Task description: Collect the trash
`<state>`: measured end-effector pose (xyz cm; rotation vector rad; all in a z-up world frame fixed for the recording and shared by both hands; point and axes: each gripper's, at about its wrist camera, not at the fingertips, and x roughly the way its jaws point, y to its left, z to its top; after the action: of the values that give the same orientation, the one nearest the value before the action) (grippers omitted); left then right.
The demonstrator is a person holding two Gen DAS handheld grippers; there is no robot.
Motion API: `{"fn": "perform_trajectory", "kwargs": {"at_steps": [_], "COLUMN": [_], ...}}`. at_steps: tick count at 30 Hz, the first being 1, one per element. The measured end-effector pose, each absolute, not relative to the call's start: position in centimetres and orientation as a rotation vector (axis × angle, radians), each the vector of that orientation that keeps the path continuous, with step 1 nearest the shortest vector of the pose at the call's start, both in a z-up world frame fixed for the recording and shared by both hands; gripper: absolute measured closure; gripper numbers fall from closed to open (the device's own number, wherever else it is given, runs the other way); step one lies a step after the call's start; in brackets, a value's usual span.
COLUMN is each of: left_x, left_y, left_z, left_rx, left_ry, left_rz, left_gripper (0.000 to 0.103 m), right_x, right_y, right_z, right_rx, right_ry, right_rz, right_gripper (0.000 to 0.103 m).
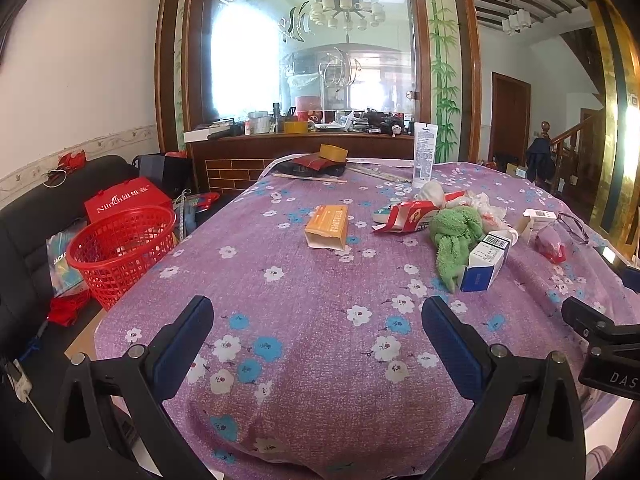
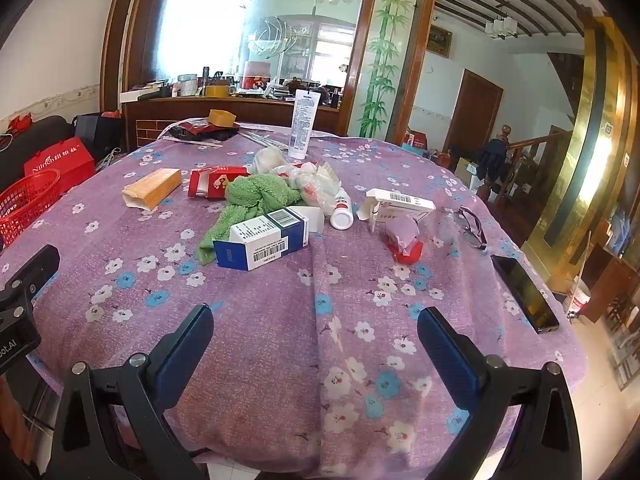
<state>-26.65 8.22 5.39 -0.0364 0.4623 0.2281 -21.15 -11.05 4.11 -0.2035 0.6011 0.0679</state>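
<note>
While both hover low over the near edge of the purple floral tablecloth (image 2: pixel 280 320), left gripper (image 1: pixel 318 332) and right gripper (image 2: pixel 316 340) gape wide, holding nothing. Trash lies mid-table: orange carton (image 1: pixel 327 227), blue-and-white box (image 2: pixel 262 242), crumpled red pack (image 2: pixel 216 182). Red basket (image 1: pixel 120 248) stands off the table's left; contents unclear.

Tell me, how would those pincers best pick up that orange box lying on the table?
Probably across its long side walls near the middle. The orange box lies flat with its open flap end toward the camera, apart from the other litter. The left gripper, open and nearer the red basket, could come down from above; squeezing near the open end might crush it.
</note>
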Motion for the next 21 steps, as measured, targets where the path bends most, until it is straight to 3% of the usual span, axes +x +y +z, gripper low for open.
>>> {"fn": "perform_trajectory", "kwargs": {"at_steps": [21], "left_x": [-26.53], "left_y": [8.22], "left_z": [5.05], "left_rx": [-0.039], "left_ry": [0.47], "left_rz": [0.226], "left_gripper": [0.0], "right_x": [-20.81], "right_y": [-11.12], "right_z": [3.93], "right_rx": [-0.198], "right_ry": [0.618], "right_rz": [0.075], "right_gripper": [0.0]}}
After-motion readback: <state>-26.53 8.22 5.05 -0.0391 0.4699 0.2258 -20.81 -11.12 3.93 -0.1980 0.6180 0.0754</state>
